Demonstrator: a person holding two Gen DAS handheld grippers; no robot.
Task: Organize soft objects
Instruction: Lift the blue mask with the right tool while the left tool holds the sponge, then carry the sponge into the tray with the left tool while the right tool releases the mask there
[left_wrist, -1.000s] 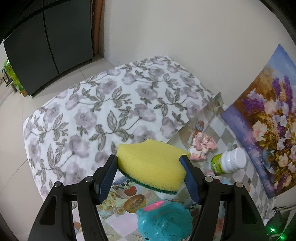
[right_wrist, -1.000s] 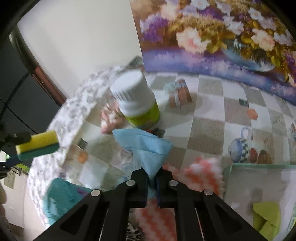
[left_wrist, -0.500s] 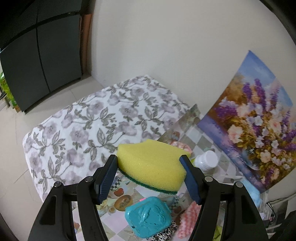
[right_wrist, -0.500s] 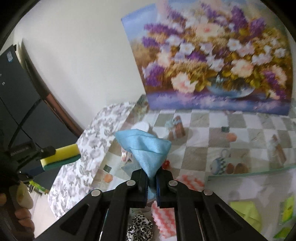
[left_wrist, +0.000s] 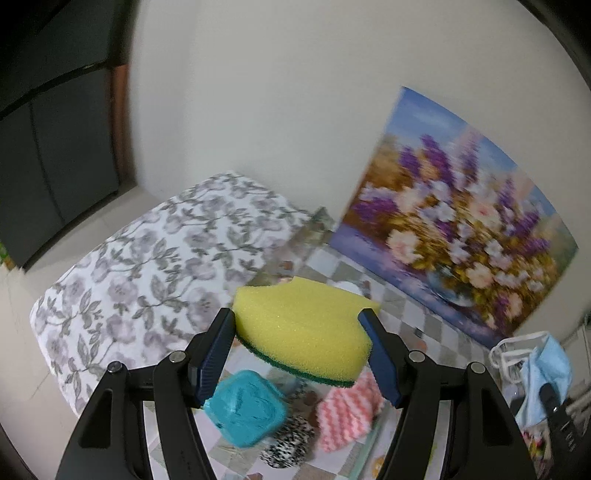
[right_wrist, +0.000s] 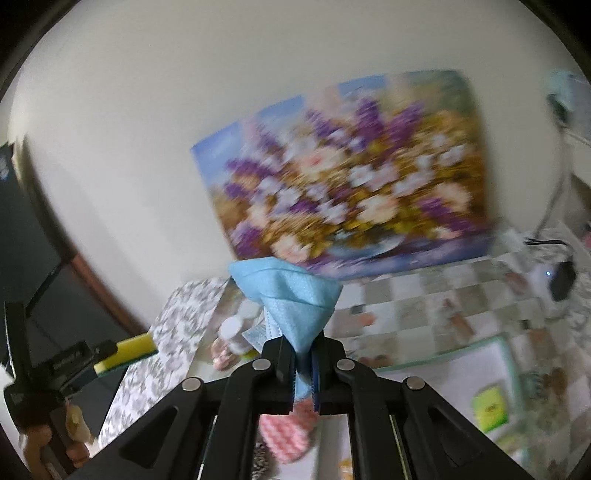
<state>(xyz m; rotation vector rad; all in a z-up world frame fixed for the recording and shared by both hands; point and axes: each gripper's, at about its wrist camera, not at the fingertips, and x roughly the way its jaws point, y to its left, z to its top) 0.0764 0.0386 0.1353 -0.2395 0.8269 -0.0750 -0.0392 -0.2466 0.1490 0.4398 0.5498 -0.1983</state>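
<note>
My left gripper (left_wrist: 297, 325) is shut on a yellow sponge (left_wrist: 303, 334) with a green scrub side, held high above the table. The sponge also shows at the left of the right wrist view (right_wrist: 125, 354). My right gripper (right_wrist: 303, 354) is shut on a light blue face mask (right_wrist: 291, 295), also lifted; the mask shows at the right edge of the left wrist view (left_wrist: 543, 373). Below on the checkered tablecloth (left_wrist: 402, 306) lie a teal soft block (left_wrist: 245, 408), a pink zigzag cloth (left_wrist: 347, 415) and a leopard-print scrunchie (left_wrist: 288, 446).
A flower painting (left_wrist: 454, 236) leans on the wall behind the table. A floral-covered surface (left_wrist: 147, 280) lies to the left. A white-capped bottle (right_wrist: 232, 334) stands near the pink item. A pale green tray (right_wrist: 491, 373) sits at the right.
Both grippers have risen and pulled back from the table, each still holding its object. The views now tilt up toward the wall and painting.
</note>
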